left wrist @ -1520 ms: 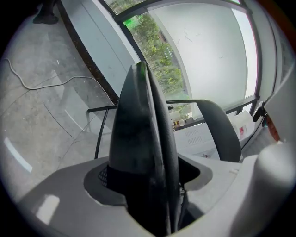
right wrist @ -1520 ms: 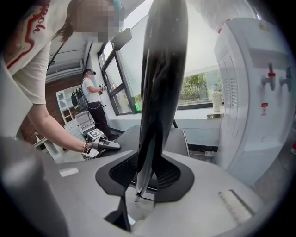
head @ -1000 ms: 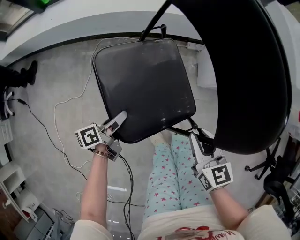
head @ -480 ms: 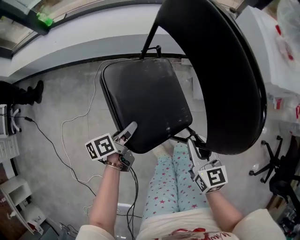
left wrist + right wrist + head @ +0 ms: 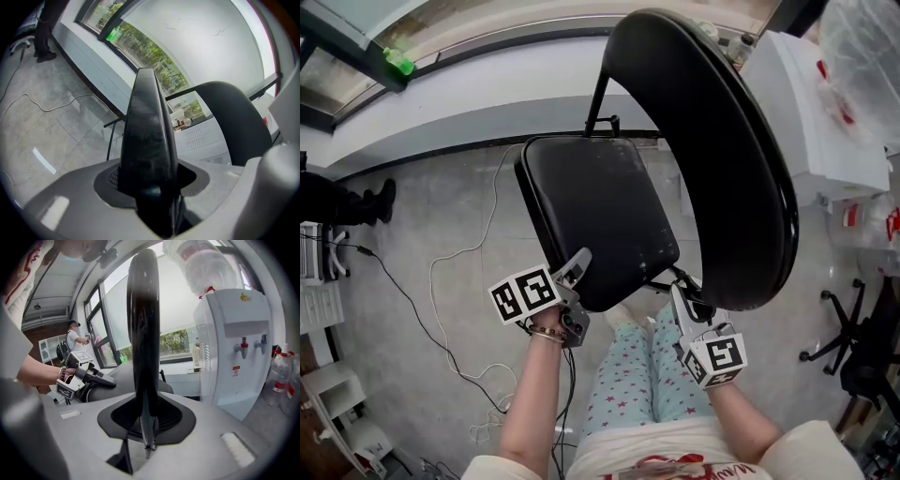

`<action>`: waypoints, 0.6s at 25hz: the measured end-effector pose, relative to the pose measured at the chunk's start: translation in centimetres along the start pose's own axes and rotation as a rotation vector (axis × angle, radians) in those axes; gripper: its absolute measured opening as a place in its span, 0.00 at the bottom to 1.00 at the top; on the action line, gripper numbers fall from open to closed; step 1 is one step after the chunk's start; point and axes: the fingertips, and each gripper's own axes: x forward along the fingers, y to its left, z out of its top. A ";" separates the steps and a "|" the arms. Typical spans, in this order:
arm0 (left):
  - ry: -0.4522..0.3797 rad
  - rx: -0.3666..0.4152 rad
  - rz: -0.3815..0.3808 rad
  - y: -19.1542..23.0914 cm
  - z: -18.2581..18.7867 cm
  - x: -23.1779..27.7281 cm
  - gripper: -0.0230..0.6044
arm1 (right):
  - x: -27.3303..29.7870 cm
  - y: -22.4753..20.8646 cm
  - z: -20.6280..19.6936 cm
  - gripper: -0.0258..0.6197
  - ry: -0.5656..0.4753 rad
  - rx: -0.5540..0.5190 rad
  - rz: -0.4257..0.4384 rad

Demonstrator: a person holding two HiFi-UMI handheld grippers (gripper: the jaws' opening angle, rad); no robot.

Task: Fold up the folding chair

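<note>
Right gripper [image 5: 680, 298] is clamping the folding chair's [image 5: 694, 169] backrest [image 5: 741, 216] at its bottom edge, left gripper [image 5: 581, 259] is pinching the seat's [image 5: 600, 206] front corner. The chair is standing just past the person's legs [image 5: 642, 380], white cable [image 5: 441, 267] lying on the floor [image 5: 403, 206] beyond.

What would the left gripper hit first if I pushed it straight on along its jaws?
The seat. Its front corner already sits between the jaws of the left gripper, so going on would probably only slide them further over the black panel. What lies beyond is unclear in depth.
</note>
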 end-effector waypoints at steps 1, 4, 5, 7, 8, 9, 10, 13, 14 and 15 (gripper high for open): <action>0.001 0.002 0.008 -0.5 0.0 0.1 0.40 | -0.1 -0.1 0.1 0.21 -0.002 0.000 0.002; 0.006 0.004 0.018 -2.2 -0.1 0.4 0.39 | -0.3 -0.2 0.5 0.21 -0.006 -0.001 0.004; 0.007 0.004 0.019 -2.8 -0.1 0.5 0.38 | -0.4 -0.2 0.6 0.21 -0.005 -0.005 0.005; 0.010 0.004 0.022 -4.0 -0.2 0.7 0.37 | -0.6 -0.2 0.8 0.21 -0.003 -0.013 0.011; 0.011 0.004 0.023 -4.5 -0.2 0.7 0.37 | -0.7 -0.2 0.9 0.21 -0.001 -0.016 0.016; 0.012 0.004 0.025 -4.9 -0.3 0.8 0.36 | -0.7 -0.2 1.0 0.21 0.001 -0.018 0.021; 0.012 0.005 0.027 -5.3 -0.2 0.8 0.36 | -0.8 -0.2 1.1 0.21 0.003 -0.019 0.025; 0.011 0.008 0.031 -6.5 -0.2 1.2 0.35 | -0.9 -0.5 1.4 0.21 0.004 -0.019 0.031; 0.011 0.009 0.032 -6.8 -0.2 1.4 0.35 | -0.9 -0.7 1.5 0.21 0.002 -0.018 0.030; 0.011 0.010 0.032 -7.2 -0.3 1.5 0.35 | -0.9 -0.9 1.6 0.21 0.001 -0.015 0.029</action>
